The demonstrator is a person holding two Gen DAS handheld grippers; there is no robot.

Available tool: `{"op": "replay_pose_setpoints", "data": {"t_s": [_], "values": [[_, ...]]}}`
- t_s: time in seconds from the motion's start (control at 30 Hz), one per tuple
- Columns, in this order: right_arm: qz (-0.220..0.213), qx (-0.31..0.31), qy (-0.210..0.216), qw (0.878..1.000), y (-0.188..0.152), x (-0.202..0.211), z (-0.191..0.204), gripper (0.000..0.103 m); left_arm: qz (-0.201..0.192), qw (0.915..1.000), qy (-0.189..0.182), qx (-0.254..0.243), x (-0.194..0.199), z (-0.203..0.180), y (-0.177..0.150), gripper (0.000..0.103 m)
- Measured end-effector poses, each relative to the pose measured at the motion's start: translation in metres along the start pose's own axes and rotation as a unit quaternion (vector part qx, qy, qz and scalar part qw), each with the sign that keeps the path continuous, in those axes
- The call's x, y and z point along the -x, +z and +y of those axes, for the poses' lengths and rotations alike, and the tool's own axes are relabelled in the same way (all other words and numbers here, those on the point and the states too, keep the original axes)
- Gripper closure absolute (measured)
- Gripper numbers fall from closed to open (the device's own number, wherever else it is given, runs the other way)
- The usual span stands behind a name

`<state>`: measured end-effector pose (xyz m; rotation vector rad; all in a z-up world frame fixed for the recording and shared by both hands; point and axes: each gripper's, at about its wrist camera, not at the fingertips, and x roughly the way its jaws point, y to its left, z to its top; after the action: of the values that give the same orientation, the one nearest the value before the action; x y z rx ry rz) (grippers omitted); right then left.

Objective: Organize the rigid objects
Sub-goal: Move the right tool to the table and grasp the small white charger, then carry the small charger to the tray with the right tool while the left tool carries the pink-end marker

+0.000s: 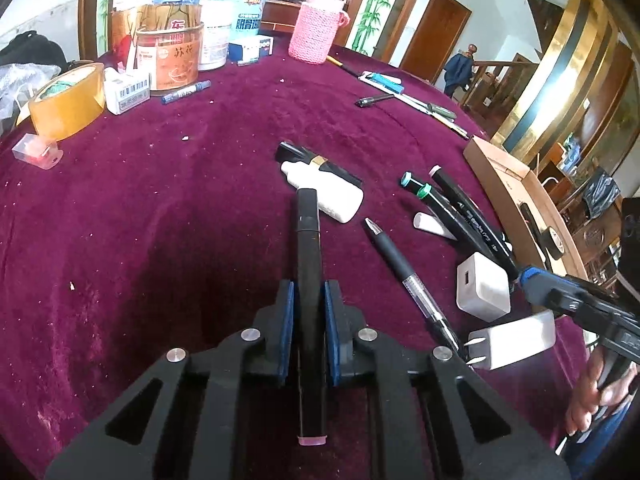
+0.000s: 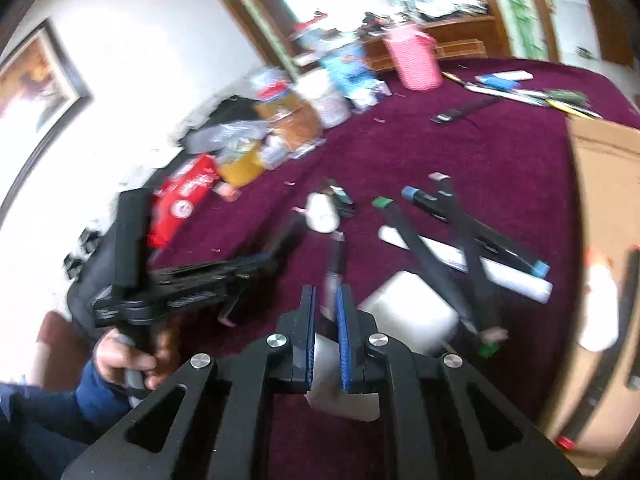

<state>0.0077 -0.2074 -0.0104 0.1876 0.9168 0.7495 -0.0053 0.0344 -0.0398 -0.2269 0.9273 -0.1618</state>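
My left gripper is shut on a black marker with a pink end cap and holds it lengthwise above the maroon tablecloth. My right gripper is shut on a white charger; in the left wrist view that charger hangs at the right, prongs toward me. A second white charger lies on the cloth, also in the blurred right wrist view. A black pen, several black markers and a white bottle lie nearby.
An open cardboard box stands at the table's right edge with items inside. Tins, boxes, a tape roll and a pink knitted holder crowd the far edge. More pens lie far right.
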Motion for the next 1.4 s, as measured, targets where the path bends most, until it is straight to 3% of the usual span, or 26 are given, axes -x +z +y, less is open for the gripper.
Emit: {"op": "replay_pose_setpoints", "data": {"t_s": [0.13,0.2,0.27,0.47,0.67,0.8,0.87,0.97,1.03,1.07,1.23,1.4], "values": [[0.018,0.004,-0.001,1.000,-0.006,-0.007,-0.005,0.093,0.017,0.9998,0.003,-0.003,-0.005,-0.002,-0.001,0.091],[0.027,0.013,0.012,0.999,-0.008,-0.005,-0.004,0.087,0.019,0.9998,0.007,-0.005,-0.006,-0.004,-0.002,0.091],[0.020,0.024,0.000,1.000,-0.009,0.002,-0.002,0.069,0.022,0.9997,0.009,-0.006,-0.007,-0.005,-0.002,0.091],[-0.027,0.029,-0.033,0.999,-0.019,0.036,-0.013,0.043,0.025,0.9995,0.014,-0.015,-0.010,-0.008,0.000,0.089],[-0.012,0.057,-0.067,0.996,-0.049,0.035,-0.004,0.042,0.018,0.9989,0.020,-0.039,-0.011,-0.016,-0.002,0.078],[0.011,0.099,-0.103,0.990,-0.054,0.024,0.004,0.042,0.017,0.9980,0.008,-0.060,-0.014,-0.024,-0.002,0.054],[0.012,0.113,-0.109,0.988,-0.048,0.020,0.004,0.041,0.016,0.9967,0.019,-0.077,-0.016,-0.031,-0.003,0.050],[0.018,0.128,-0.098,0.987,-0.040,0.012,0.004,0.038,0.012,0.9956,0.032,-0.087,-0.017,-0.034,-0.003,0.053],[0.016,0.133,-0.087,0.987,-0.039,0.008,0.007,0.038,0.009,0.9950,0.050,-0.086,-0.016,-0.030,-0.002,0.074],[0.025,0.132,-0.074,0.988,-0.040,0.007,0.010,0.036,0.009,0.9950,0.052,-0.085,-0.015,-0.028,-0.002,0.077],[0.053,0.162,-0.022,0.985,-0.058,0.016,0.037,0.037,0.011,0.9960,0.044,-0.077,-0.013,-0.020,-0.003,0.079],[0.044,0.158,-0.065,0.984,-0.057,0.015,0.038,0.037,0.009,0.9942,0.061,-0.088,-0.016,-0.027,-0.002,0.082]]}}
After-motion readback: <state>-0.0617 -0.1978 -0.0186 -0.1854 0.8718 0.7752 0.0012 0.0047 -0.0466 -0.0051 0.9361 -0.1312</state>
